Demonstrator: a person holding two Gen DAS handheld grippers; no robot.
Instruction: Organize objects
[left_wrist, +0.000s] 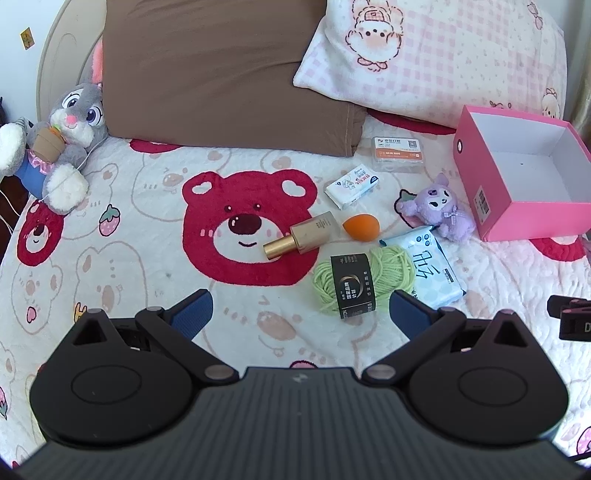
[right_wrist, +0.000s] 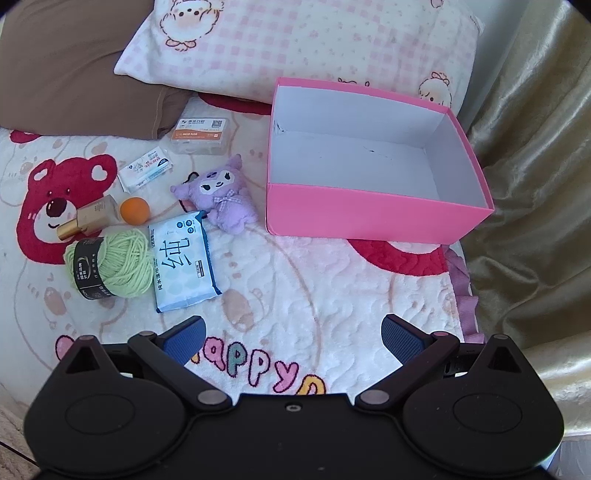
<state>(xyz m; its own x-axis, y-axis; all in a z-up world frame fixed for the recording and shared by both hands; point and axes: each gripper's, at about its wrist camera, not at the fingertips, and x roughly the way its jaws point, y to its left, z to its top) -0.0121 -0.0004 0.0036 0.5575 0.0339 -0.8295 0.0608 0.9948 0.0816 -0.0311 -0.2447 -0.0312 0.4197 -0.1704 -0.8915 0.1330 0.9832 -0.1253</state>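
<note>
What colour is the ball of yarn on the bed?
Light green yarn with a black paper band, clearest in the right wrist view.

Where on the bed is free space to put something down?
Free: the blanket between the wipes pack and the pink box, and inside the box. Crowded: around the yarn, bottle and sponge.

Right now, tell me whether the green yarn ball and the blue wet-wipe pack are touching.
Touching. In the right wrist view the green yarn ball presses against the blue wet-wipe pack's left edge, with no blanket showing between them.
</note>
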